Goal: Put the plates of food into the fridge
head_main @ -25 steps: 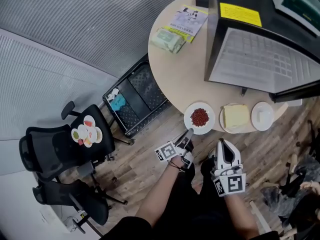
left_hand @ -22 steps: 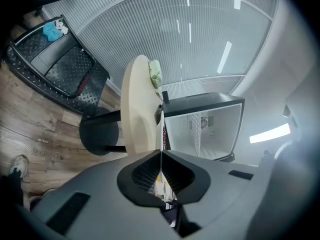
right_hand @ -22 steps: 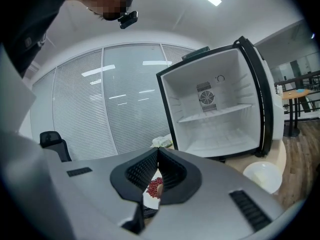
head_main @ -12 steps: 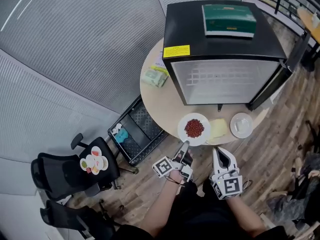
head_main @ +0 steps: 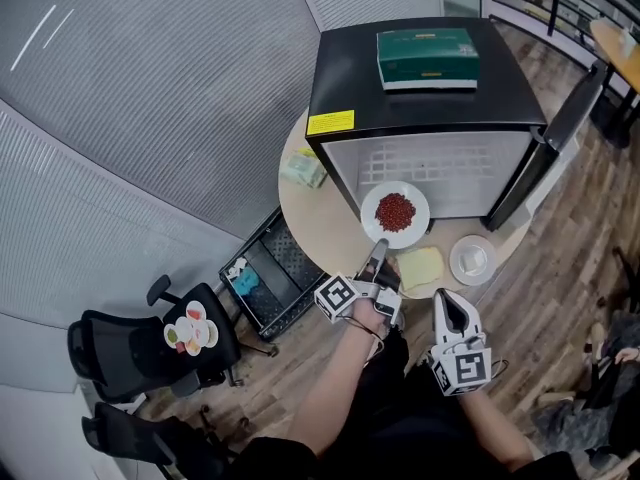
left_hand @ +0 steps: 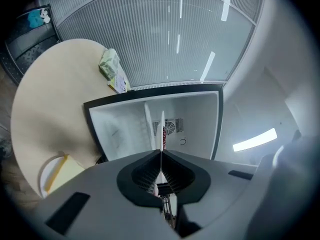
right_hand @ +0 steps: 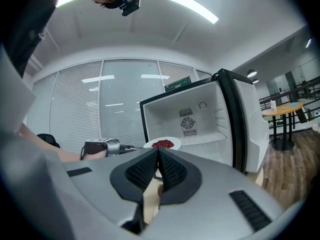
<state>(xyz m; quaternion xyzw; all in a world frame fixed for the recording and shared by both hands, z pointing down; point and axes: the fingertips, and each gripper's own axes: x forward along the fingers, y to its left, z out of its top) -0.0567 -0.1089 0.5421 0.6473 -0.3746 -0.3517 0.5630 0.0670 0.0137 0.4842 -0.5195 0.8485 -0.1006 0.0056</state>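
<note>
Now that my left gripper (head_main: 379, 248), clamped on the bean plate (head_main: 396, 213), has raised it off the counter (head_main: 312, 216), I am bringing it to the open fridge (head_main: 350, 68), upper centre.

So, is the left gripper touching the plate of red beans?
Touching. The left gripper view shows the left gripper shut on the rim of the plate of red beans, seen edge-on.
</note>
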